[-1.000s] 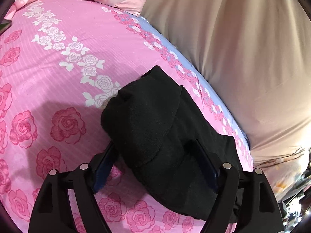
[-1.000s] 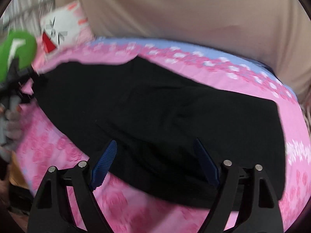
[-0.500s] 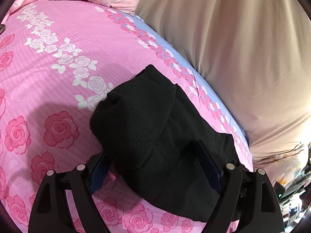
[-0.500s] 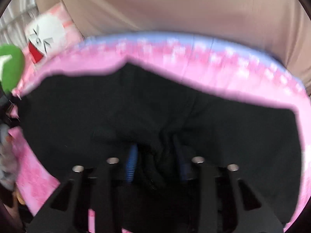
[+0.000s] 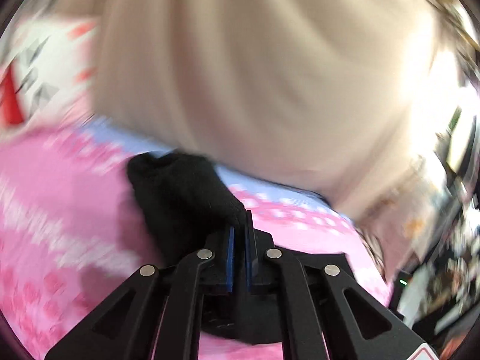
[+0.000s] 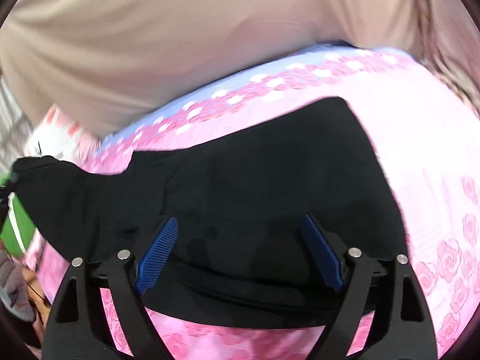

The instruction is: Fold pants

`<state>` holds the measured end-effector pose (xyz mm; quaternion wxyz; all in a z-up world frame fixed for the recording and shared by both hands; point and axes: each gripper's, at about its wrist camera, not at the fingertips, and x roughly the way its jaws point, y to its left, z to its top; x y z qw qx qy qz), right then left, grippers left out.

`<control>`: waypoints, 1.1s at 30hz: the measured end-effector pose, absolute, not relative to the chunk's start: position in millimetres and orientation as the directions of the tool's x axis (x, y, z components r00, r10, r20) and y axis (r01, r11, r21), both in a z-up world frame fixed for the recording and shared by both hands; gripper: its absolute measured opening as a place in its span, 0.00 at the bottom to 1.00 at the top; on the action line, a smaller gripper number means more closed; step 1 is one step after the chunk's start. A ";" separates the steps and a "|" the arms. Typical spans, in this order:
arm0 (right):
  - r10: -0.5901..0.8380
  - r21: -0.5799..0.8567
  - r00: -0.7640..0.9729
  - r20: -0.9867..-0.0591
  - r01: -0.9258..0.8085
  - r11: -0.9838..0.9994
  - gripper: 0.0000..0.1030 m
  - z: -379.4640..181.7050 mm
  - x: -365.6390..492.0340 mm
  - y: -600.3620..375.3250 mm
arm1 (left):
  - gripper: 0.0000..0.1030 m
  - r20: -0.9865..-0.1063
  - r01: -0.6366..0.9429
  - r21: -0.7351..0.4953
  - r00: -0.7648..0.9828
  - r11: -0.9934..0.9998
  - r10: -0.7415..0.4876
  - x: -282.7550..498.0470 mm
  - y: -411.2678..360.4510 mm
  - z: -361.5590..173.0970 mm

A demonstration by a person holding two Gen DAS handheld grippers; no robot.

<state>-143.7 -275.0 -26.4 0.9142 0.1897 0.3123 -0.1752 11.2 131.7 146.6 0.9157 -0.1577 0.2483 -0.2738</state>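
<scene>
1. The left gripper [image 5: 238, 228] has its two blue pads drawn almost together on a bunched end of the black pants [image 5: 180, 198]; the cloth rises out of the pinch in a dark hump, so I judge the grip is taken on an edge or hem because that gives a handle for carrying the end over the rest of the garment

2. The left wrist view is heavily smeared, which suggests the hand is moving; how much cloth sits between the pads is too blurred to say

3. The right gripper [image 6: 238, 252] stands wide, its ribbed blue fingers [image 6: 157, 252] spread apart over the near part of the pants [image 6: 255, 186] and clasping nothing; whether the tips touch the fabric I cannot tell; I judge it is poised there to pin the lower layer or take the near edge while the other end travels

4. From the right wrist view the pants lie broad and mostly flat on the pink rose-print bedsheet [image 6: 435, 180], with one end drawn out to a point toward the left edge of the picture, where it appears lifted off the bed; that stretched corner fits a garment pulled from one end

5. A beige drape [image 6: 180, 30] hangs behind the bed and a white and red pillow [image 5: 27, 69] lies at its far side, both away from the pants

6. The fold looks under way rather than finished; the lifted end has yet to be laid down, and thin cloth held at a single point could sag or twist as it crosses
</scene>
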 end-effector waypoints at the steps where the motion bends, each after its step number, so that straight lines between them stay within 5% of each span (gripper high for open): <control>1: -0.198 0.245 0.747 -0.635 0.438 0.865 0.80 -28.1 -146.0 -277.6 | 0.05 -0.376 0.439 -0.399 0.722 0.805 -0.581 9.2 117.1 152.8; 4: -0.188 0.257 0.761 -0.621 0.424 0.868 0.80 -34.2 -153.6 -280.4 | 0.13 -0.429 0.431 -0.358 0.712 0.828 -0.556 13.4 79.7 147.6; 6: -0.181 0.264 0.774 -0.607 0.411 0.873 0.81 -34.0 -157.8 -279.2 | 0.56 -0.440 0.402 -0.397 0.706 0.825 -0.555 16.1 81.2 133.5; 8: -0.162 0.272 0.784 -0.599 0.390 0.880 0.84 -33.9 -157.4 -279.4 | 0.72 -0.450 0.315 -0.427 0.739 0.848 -0.501 17.2 101.3 114.7; 15: -0.149 0.258 0.787 -0.599 0.366 0.894 0.87 -35.1 -155.0 -275.2 | 0.72 -0.622 -0.044 -0.472 0.725 0.880 -0.297 39.4 207.7 28.1; 22: -0.191 0.204 0.766 -0.614 0.388 0.899 0.88 -37.6 -149.5 -271.9 | 0.73 -0.668 -0.221 -0.641 0.633 0.735 -0.392 48.2 264.7 -47.1; 24: -0.208 0.182 0.758 -0.619 0.395 0.901 0.88 -38.3 -147.6 -269.6 | 0.80 -0.652 -0.226 -0.647 0.659 0.728 -0.375 49.6 264.5 -45.6; 28: -0.215 0.163 0.755 -0.619 0.392 0.905 0.88 -39.0 -146.8 -269.4 | 0.74 -0.619 -0.174 -0.687 0.649 0.705 -0.443 73.6 250.3 -47.6; 30: -0.211 0.168 0.755 -0.621 0.391 0.905 0.88 -39.4 -146.7 -270.8 | 0.29 -0.628 -0.159 -0.666 0.647 0.729 -0.433 84.3 239.2 -39.7; 33: -0.198 0.181 0.759 -0.620 0.384 0.906 0.89 -39.6 -147.2 -272.3 | 0.16 -0.599 -0.060 -0.599 0.695 0.798 -0.398 81.7 213.0 5.5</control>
